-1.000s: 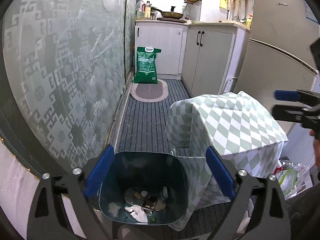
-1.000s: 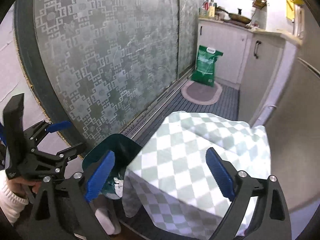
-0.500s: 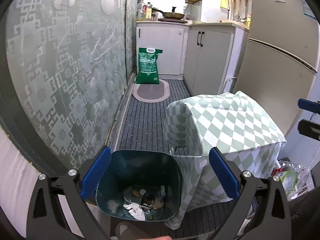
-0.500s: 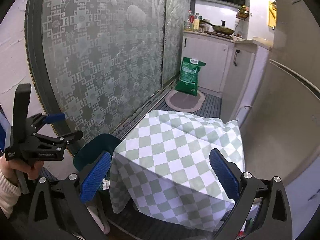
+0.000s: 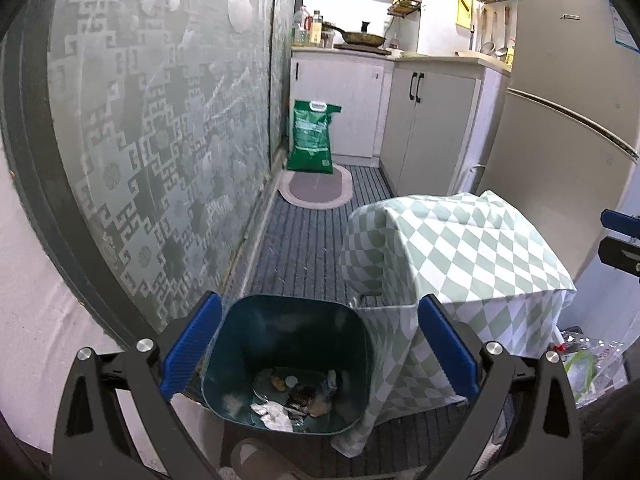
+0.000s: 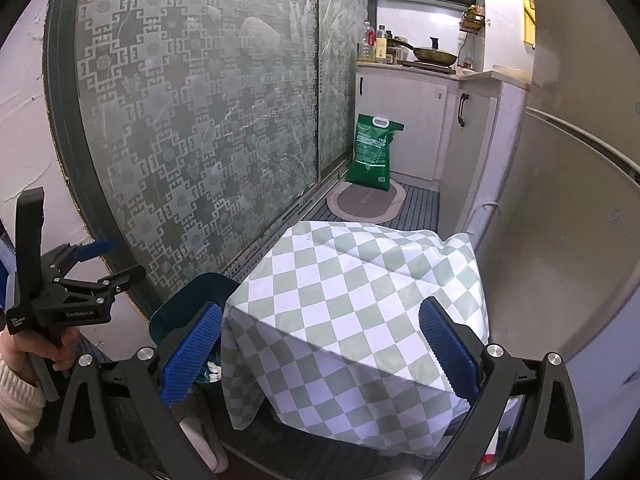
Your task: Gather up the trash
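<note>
We hold the left gripper (image 5: 318,350) above the dark teal trash bin (image 5: 244,328), its blue-padded fingers (image 5: 192,350) spread wide and gripping nothing, one pad on each side of the bin's mouth in the left wrist view. Compared with a second ago, the left camera has pulled up and back a little: the bin sits slightly lower and smaller between the pads, and more of the kitchen floor shows beyond it. The right gripper (image 6: 318,356) is likewise wide open and empty; it has lifted from a close look at the checkered cloth (image 6: 352,304) to a higher, more distant one, and in the left view only its tip (image 5: 620,236) shows at the right edge, further out than before. In the right wrist view our left hand (image 6: 44,350) grips the handle of its tool at the lower left, a white knit sleeve (image 6: 16,396) at the wrist, the tool pointing to the right toward the bin. At the bottom of the bin lie crumpled white paper (image 5: 274,414), a dark wrapper (image 5: 300,396) and other small scraps. The green-and-white cloth drapes over a boxy shape just beside the bin, its hem touching the bin's right rim. Farther off stand a green sack (image 5: 312,136) and an oval mat (image 5: 316,186) by the white cabinets.
</note>
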